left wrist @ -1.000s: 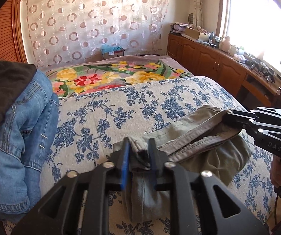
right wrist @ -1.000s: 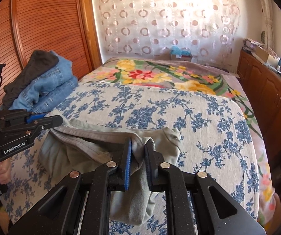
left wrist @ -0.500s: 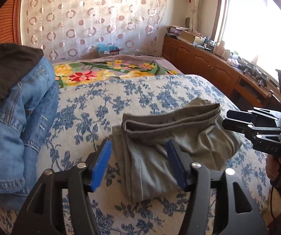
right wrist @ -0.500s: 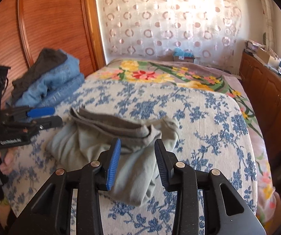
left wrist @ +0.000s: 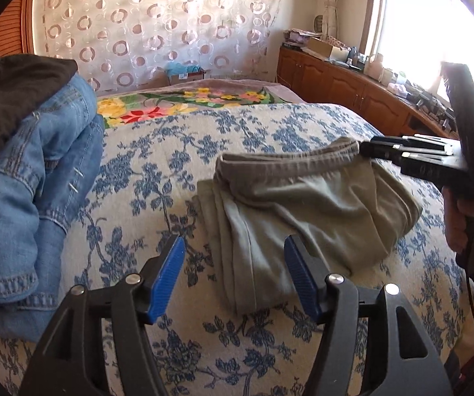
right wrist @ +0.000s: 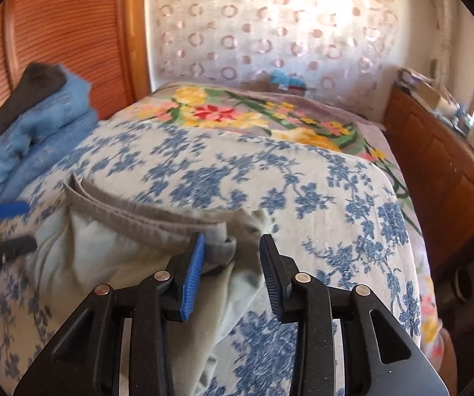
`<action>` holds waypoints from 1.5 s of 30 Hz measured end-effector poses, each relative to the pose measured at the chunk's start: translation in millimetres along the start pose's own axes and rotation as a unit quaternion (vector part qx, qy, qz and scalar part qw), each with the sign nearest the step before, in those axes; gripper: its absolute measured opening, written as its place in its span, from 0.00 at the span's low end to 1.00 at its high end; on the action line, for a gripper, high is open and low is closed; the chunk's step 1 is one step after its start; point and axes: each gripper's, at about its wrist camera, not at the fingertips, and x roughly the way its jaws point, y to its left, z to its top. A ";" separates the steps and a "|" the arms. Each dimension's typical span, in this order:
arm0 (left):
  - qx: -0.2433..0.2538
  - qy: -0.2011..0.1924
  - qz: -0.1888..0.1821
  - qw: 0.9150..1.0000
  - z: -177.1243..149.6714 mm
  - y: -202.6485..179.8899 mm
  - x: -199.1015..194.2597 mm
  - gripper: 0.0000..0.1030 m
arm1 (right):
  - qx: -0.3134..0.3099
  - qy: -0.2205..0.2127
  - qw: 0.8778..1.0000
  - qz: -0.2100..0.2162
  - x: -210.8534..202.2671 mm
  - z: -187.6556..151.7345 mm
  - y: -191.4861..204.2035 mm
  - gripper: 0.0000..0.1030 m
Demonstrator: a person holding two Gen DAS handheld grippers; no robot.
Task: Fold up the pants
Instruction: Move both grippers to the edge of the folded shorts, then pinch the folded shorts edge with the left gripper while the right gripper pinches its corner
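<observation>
Angling downward over folded pants, both tools agape.

The folded grey-green pants lie on the blue-flowered bedspread. The left gripper has its jaws apart over their near edge, not pressing them. The right gripper is beside the waistband. Jeans are piled at the left.
</observation>
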 end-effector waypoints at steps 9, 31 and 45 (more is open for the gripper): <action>0.014 -0.016 -0.002 1.000 -14.7 -12.2 -18.3 0.61 | 0.002 -0.011 0.999 0.044 -41.3 -29.4 6.9 0.32; 0.040 0.026 0.006 0.999 -27.6 -20.6 -6.0 0.25 | -0.022 0.043 0.995 0.091 -36.7 -77.3 21.6 0.34; 0.045 0.003 0.006 0.999 -27.6 -11.4 -21.7 0.05 | -0.035 -0.001 0.996 0.082 -63.6 -72.3 10.3 0.04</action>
